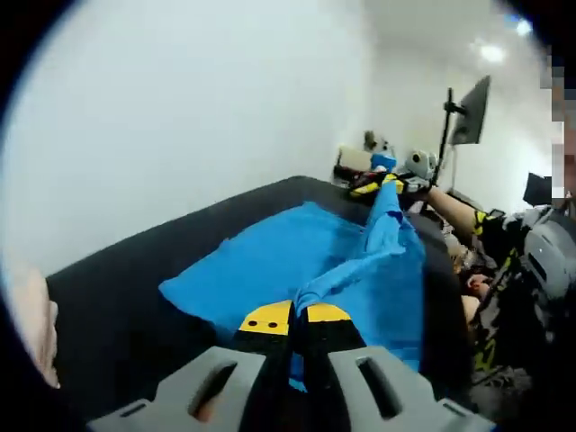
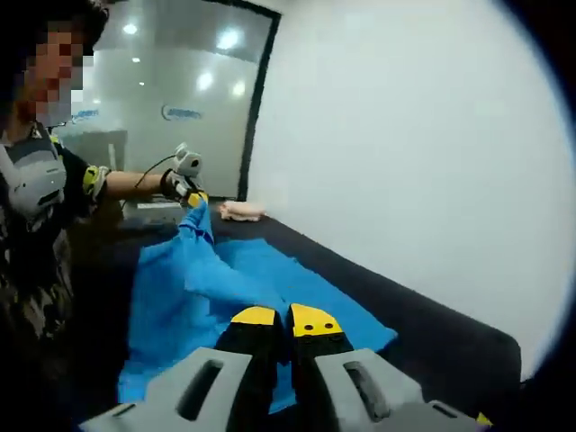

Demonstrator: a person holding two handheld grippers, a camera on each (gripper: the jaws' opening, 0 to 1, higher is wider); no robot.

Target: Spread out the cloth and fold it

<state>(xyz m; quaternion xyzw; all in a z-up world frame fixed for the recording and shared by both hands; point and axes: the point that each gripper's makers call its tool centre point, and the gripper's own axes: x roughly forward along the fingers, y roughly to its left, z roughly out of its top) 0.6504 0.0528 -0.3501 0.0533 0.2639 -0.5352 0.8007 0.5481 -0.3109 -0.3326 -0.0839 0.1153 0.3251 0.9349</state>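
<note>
I see a plain white wall (image 1: 180, 117) across my left gripper view from nine to twelve o'clock. Below it lies a dark table (image 1: 135, 297). At two o'clock a monitor (image 1: 472, 110) stands on a black pole (image 1: 444, 126). In my right gripper view, a glass partition (image 2: 171, 99) with a dark frame (image 2: 256, 99) sits at eleven o'clock, ceiling lights (image 2: 225, 39) reflecting there.

Both views face each other low across the shared blue cloth (image 1: 279, 261) (image 2: 180, 297).
</note>
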